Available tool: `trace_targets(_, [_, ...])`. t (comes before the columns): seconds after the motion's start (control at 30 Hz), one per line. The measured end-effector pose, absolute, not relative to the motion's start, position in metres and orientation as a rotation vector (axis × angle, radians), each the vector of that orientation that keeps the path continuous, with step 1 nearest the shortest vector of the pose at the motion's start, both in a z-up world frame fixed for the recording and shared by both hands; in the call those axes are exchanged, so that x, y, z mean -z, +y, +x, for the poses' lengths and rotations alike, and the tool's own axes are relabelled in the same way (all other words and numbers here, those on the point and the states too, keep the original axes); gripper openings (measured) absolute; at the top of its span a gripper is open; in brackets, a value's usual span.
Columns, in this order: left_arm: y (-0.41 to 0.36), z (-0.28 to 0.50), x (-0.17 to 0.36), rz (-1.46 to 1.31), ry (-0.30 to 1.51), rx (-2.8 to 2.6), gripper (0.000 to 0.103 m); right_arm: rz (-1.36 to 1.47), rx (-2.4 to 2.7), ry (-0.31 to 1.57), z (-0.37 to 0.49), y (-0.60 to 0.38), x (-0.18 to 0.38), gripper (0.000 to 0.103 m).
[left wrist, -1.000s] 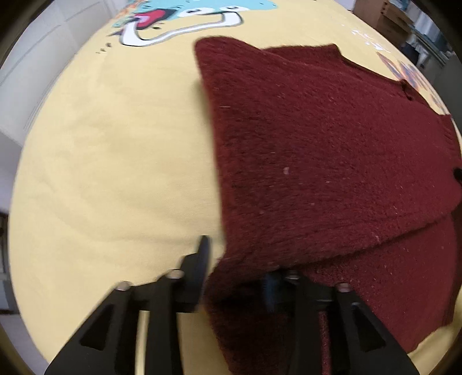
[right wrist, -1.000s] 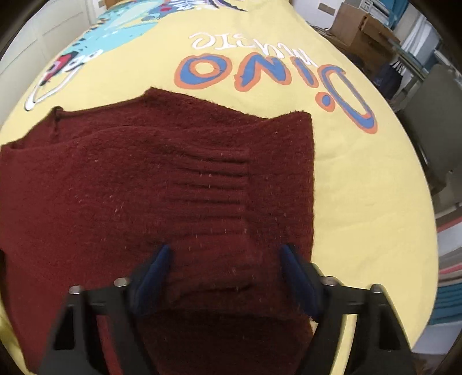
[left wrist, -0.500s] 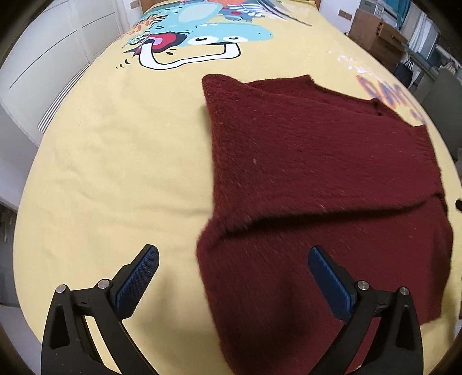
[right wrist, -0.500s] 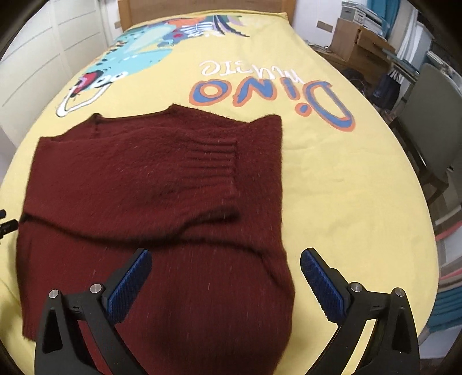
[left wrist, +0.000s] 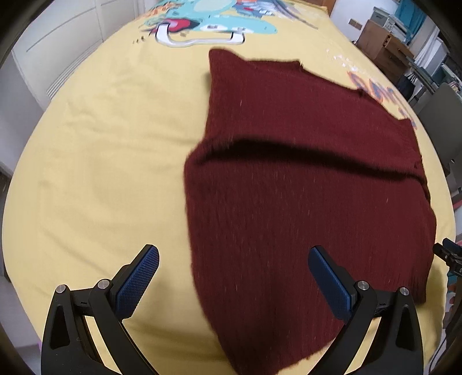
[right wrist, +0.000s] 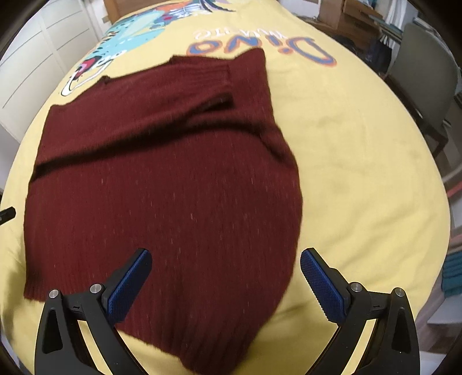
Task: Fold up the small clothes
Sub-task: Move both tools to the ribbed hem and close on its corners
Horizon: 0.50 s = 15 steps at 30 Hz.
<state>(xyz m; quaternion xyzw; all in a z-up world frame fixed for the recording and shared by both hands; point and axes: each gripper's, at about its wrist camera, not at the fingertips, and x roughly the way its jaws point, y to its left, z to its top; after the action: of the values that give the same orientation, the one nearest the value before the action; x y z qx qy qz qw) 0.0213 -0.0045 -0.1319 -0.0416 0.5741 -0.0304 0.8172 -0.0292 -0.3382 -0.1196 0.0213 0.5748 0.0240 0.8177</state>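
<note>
A dark red knit sweater (left wrist: 303,173) lies flat on the yellow bed cover (left wrist: 101,158), its sleeves folded across the body. It also shows in the right wrist view (right wrist: 167,178). My left gripper (left wrist: 234,268) is open and empty, raised above the sweater's near left edge. My right gripper (right wrist: 225,274) is open and empty, raised above the sweater's near right part. The ribbed cuff (right wrist: 219,78) of a folded sleeve lies across the chest.
The bed cover carries a cartoon dinosaur print (left wrist: 208,23) and "Dino" lettering (right wrist: 260,46). White cupboards (right wrist: 34,66) stand left of the bed. A grey chair (right wrist: 427,75) and wooden boxes (left wrist: 381,46) stand at the right.
Both grippers have let go of the sweater, opened wide and pulled back and up. The sweater now lies flat with the sleeve fold resting on it.
</note>
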Motion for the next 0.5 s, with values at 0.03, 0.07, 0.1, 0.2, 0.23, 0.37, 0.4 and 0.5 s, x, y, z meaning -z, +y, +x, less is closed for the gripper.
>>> trace_targets(0.03, [-0.002, 0.015, 0.133, -0.082, 1.242, 0.071, 0.102, 0.050, -0.062, 1.241, -0.031, -0.338, 0.122, 0.103])
trace_targets(0.07, [-0.003, 0.010, 0.135, -0.070, 1.258, 0.076, 0.102, 0.055, -0.072, 1.260, -0.035, -0.339, 0.126, 0.103])
trace_targets(0.1, [-0.004, 0.006, 0.138, -0.057, 1.276, 0.081, 0.102, 0.056, -0.072, 1.280, -0.039, -0.340, 0.129, 0.103])
trace_targets(0.2, [-0.008, -0.007, 0.147, -0.057, 1.324, 0.101, 0.102, 0.046, -0.055, 1.322, -0.048, -0.342, 0.140, 0.103])
trace_targets(0.23, [-0.009, -0.011, 0.150, -0.060, 1.340, 0.105, 0.102, 0.050, -0.050, 1.336, -0.051, -0.343, 0.144, 0.103])
trace_targets(0.37, [-0.009, -0.020, 0.161, -0.081, 1.389, 0.104, 0.102, 0.072, -0.057, 1.385, -0.062, -0.344, 0.157, 0.103])
trace_targets(0.4, [-0.008, -0.022, 0.165, -0.104, 1.406, 0.107, 0.102, 0.074, -0.061, 1.393, -0.064, -0.344, 0.159, 0.103])
trace_targets(0.5, [-0.007, -0.027, 0.178, -0.139, 1.482, 0.100, 0.101, 0.082, -0.074, 1.416, -0.068, -0.341, 0.165, 0.103])
